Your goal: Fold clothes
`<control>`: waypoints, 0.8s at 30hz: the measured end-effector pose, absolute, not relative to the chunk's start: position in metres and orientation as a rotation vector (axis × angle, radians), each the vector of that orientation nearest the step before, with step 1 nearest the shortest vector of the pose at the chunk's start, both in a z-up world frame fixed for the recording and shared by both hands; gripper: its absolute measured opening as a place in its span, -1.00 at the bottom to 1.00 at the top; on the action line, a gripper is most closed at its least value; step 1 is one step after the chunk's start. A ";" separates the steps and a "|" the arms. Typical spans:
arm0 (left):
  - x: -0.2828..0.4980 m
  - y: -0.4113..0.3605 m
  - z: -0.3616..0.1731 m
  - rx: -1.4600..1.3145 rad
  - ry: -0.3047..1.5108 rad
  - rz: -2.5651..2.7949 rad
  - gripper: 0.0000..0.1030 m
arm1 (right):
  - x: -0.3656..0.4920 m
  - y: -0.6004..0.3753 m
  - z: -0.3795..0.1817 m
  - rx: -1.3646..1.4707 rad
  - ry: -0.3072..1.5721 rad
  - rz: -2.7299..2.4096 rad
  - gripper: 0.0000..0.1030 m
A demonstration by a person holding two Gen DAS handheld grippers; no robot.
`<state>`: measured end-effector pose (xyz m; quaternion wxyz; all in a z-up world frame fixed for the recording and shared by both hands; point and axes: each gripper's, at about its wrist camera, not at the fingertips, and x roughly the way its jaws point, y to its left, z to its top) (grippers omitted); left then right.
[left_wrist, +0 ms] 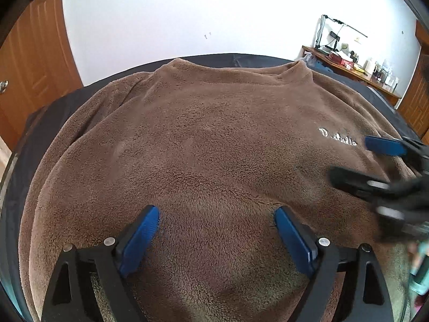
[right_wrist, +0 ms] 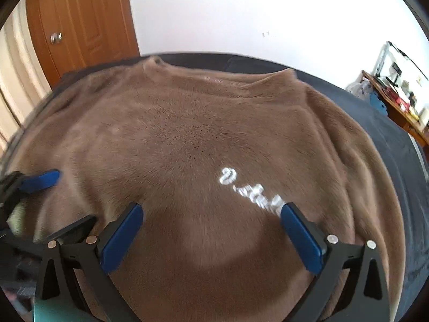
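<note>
A brown fleece sweater [left_wrist: 203, 134] lies spread flat on a dark cover [left_wrist: 375, 94], front up, with its collar [left_wrist: 292, 71] at the far side. White embroidered lettering [left_wrist: 337, 138] marks its chest. My left gripper [left_wrist: 216, 211] hovers open over the lower middle of the sweater, with only fleece below its blue pads. In the right wrist view the sweater [right_wrist: 187, 134] fills the frame, and my right gripper [right_wrist: 211, 209] stands open just below the lettering [right_wrist: 249, 190]. Each gripper shows in the other's view: the right gripper [left_wrist: 350, 158] at the right edge, the left gripper [right_wrist: 75, 196] at the left edge.
A wooden door [left_wrist: 34, 61] stands at the far left, and a white wall runs behind the bed. A cluttered wooden desk [left_wrist: 356, 72] sits at the far right. The dark cover [right_wrist: 388, 139] shows bare along the right side of the sweater.
</note>
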<state>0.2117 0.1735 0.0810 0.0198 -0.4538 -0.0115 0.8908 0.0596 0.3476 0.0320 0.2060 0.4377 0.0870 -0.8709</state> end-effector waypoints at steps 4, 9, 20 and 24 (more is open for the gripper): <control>0.204 0.188 0.076 -1.407 -0.035 2.763 0.76 | 0.105 0.380 0.058 1.130 0.170 -2.449 1.00; 0.204 0.189 0.077 -1.406 -0.033 2.764 0.76 | 0.183 0.441 0.081 1.013 0.057 -2.541 1.00; 0.204 0.190 0.077 -1.405 -0.028 2.765 0.76 | 0.312 0.582 0.076 1.016 -0.097 -2.909 0.94; 0.204 0.190 0.077 -1.405 -0.027 2.765 0.76 | 0.338 0.611 0.065 1.077 -0.158 -2.956 0.83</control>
